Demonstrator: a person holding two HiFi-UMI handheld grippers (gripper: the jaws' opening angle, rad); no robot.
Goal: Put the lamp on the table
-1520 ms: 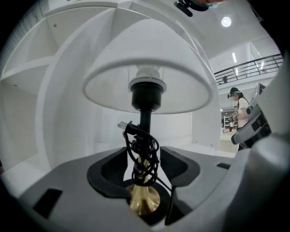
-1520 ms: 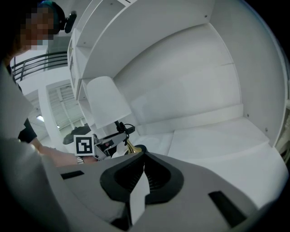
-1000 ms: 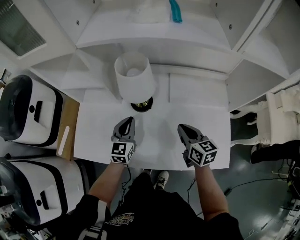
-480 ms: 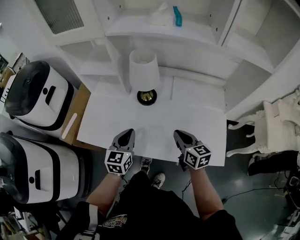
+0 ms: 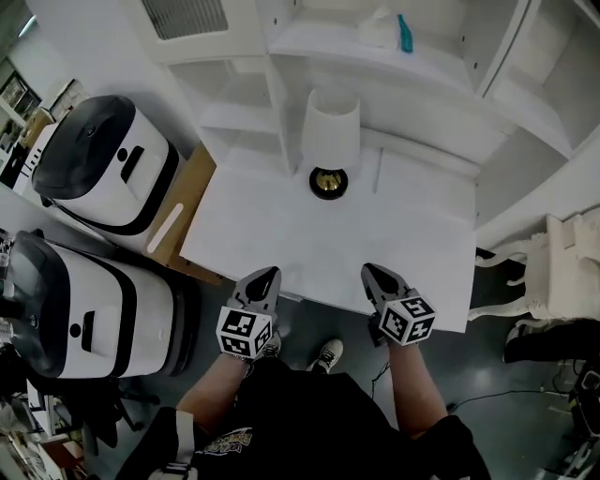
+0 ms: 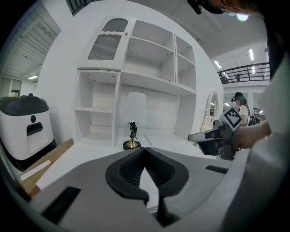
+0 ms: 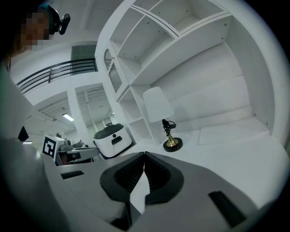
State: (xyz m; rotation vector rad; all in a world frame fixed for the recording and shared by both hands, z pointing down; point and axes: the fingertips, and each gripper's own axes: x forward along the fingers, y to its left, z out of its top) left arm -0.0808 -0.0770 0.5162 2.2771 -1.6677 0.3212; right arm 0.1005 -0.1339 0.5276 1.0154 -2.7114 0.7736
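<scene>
Lamp on the counter: it stands upright on its round brass base at the back edge, just in front of a white shelf unit and well apart from both tongs. The left tongs and right tongs hover side by side over the counter's near edge. Each is clenched, tips pressed together, with nothing between them.

The shelf unit is the only storage in sight. On its upper shelf the head view picks out a teal item lying beside something pale and white – too small to identify. A louvred panel closes the top-left compartment.

Only the head view takes in two white-and-black appliances on the floor to the left, a brown board wedged between them and the counter, and the person's forearms and shoe. The left gripper view catches just one of those machines but, from low down, shows the lamp's dark twisted stem under the white shade. The right gripper view adds a railed gallery high up behind the left tongs.
</scene>
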